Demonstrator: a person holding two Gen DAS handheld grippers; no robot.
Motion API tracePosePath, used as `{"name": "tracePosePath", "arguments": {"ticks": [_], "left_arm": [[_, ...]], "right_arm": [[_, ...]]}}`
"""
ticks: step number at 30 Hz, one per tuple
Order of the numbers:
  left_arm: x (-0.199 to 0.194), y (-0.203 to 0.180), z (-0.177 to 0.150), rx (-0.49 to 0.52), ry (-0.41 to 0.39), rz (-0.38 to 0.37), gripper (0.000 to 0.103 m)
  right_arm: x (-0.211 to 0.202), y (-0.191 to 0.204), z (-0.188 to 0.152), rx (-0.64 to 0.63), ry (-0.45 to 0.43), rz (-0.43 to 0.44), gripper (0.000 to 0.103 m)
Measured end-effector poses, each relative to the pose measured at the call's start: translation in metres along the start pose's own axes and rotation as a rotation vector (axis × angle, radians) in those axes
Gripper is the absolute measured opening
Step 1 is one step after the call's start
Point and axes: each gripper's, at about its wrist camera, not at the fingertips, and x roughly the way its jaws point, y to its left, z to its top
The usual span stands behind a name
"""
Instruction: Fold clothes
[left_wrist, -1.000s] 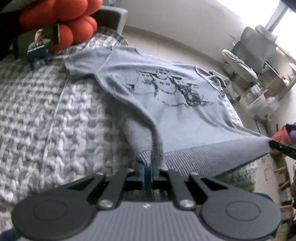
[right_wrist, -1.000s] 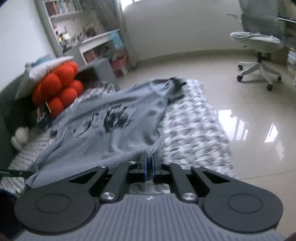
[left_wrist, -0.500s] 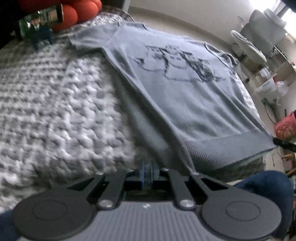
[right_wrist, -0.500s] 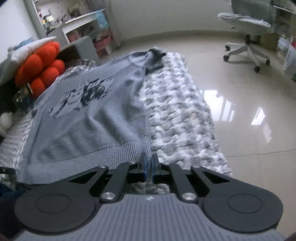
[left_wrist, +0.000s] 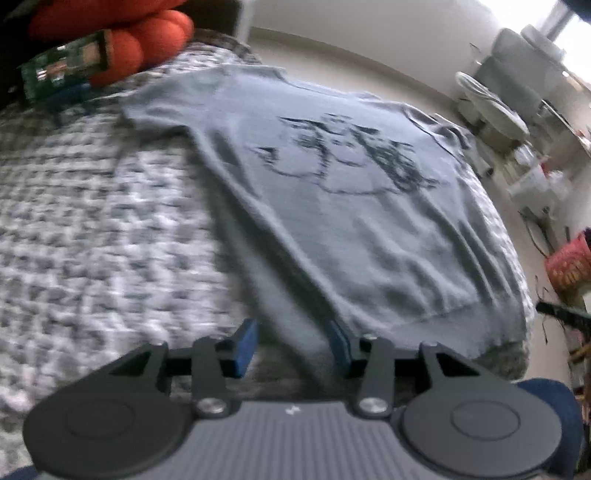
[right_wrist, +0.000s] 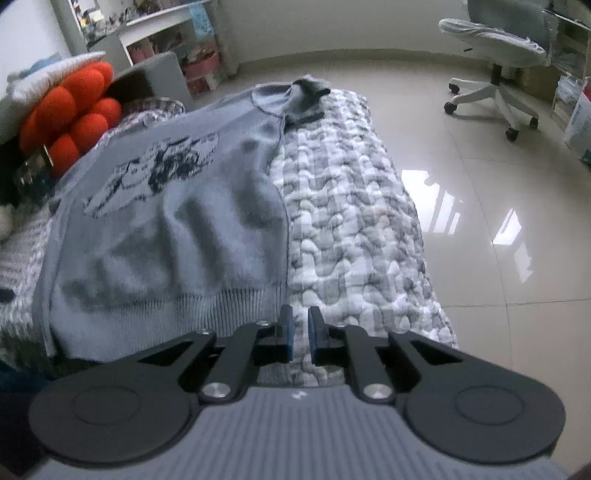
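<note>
A grey knit sweater (left_wrist: 354, 221) with a dark print lies flat, front up, on a grey-and-white quilted bed (left_wrist: 92, 229); it also shows in the right wrist view (right_wrist: 177, 229). My left gripper (left_wrist: 291, 343) is open wide at the hem's left corner, with the cloth lying between the jaws but not clamped. My right gripper (right_wrist: 299, 332) is open a little, empty, just past the hem's right corner (right_wrist: 273, 299) over the quilt (right_wrist: 351, 229).
An orange plush cushion (right_wrist: 70, 114) and a small framed picture (left_wrist: 66, 70) sit at the head of the bed. A white office chair (right_wrist: 498, 62) stands on the glossy tile floor (right_wrist: 480, 192) to the right. A red basket (left_wrist: 569, 262) is beside the bed.
Both grippers held the hem corners shut and laid the sweater flat on the bed. Now both have opened and let the hem go.
</note>
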Motion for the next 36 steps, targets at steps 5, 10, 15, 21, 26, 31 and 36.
{"name": "tracePosePath", "arguments": {"ticks": [5, 10, 15, 21, 26, 31, 36], "left_arm": [[0.022, -0.018, -0.001, 0.027, 0.006, 0.042, 0.049], [0.043, -0.037, -0.002, 0.054, 0.013, 0.084, 0.004], [0.006, -0.01, -0.009, 0.014, -0.023, 0.085, 0.003], [-0.02, 0.021, -0.014, -0.037, -0.045, 0.117, 0.003], [-0.003, 0.022, -0.02, 0.002, 0.039, 0.123, 0.005], [0.001, 0.029, -0.021, -0.029, 0.074, 0.089, 0.012], [-0.018, 0.036, -0.006, -0.041, -0.018, 0.124, 0.024]], "right_arm": [[0.008, 0.005, 0.011, 0.008, -0.017, 0.036, 0.014], [0.03, 0.018, 0.012, 0.006, -0.002, 0.041, 0.014], [0.04, 0.03, -0.001, -0.061, 0.014, 0.009, 0.011], [0.033, 0.035, -0.006, -0.083, 0.003, -0.031, 0.001], [0.029, 0.039, -0.009, -0.085, -0.001, -0.035, 0.0], [0.02, 0.039, -0.011, -0.088, -0.003, -0.041, 0.0], [0.009, 0.031, -0.01, -0.064, -0.02, -0.05, 0.0]]}}
